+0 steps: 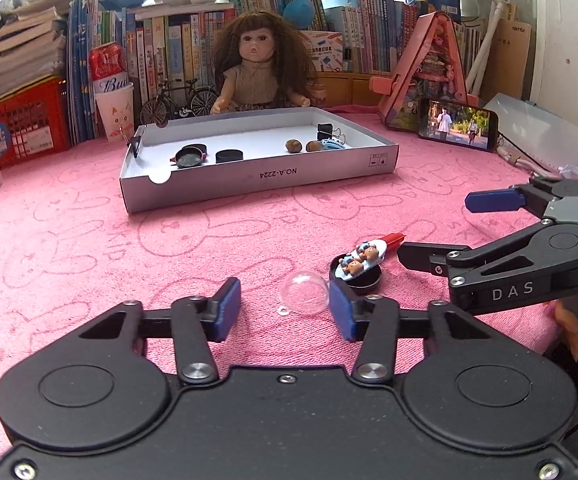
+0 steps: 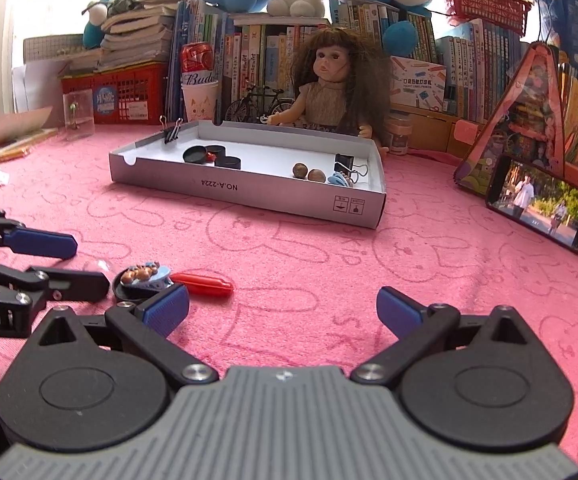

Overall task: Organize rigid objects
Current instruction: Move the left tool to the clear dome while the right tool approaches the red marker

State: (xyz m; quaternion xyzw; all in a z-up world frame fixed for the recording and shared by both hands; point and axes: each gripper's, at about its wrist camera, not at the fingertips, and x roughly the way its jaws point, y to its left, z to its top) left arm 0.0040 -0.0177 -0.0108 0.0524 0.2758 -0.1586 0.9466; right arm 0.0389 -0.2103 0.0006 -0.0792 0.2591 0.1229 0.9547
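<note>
Left gripper (image 1: 285, 312): jaws part open, blue pads either side of a clear dome (image 1: 304, 293) lying on the pink cloth (image 1: 89, 240). The right pad sits at the dome's edge; the left pad stands clear of it with a visible gap. Not clamped, nothing lifted. Dome lies right of centre in the gap, just ahead of the tips, small loop tab facing near-left.

Just right and slightly beyond the dome: a black round base (image 1: 359, 280) with a bear figurine piece (image 1: 363, 258) tilted across it, long axis running near-left to far-right, and a red pen-like piece (image 1: 395, 237) just past that.

Right gripper (image 2: 283, 312): jaws wide apart, holding nothing, bare cloth between them; its left pad sits near the black base.

The left gripper is plainly nearer the dome. Probable next move: close further, then carry to the white tray (image 1: 257, 182), far centre, which already holds black caps, nuts and binder clips.
</note>
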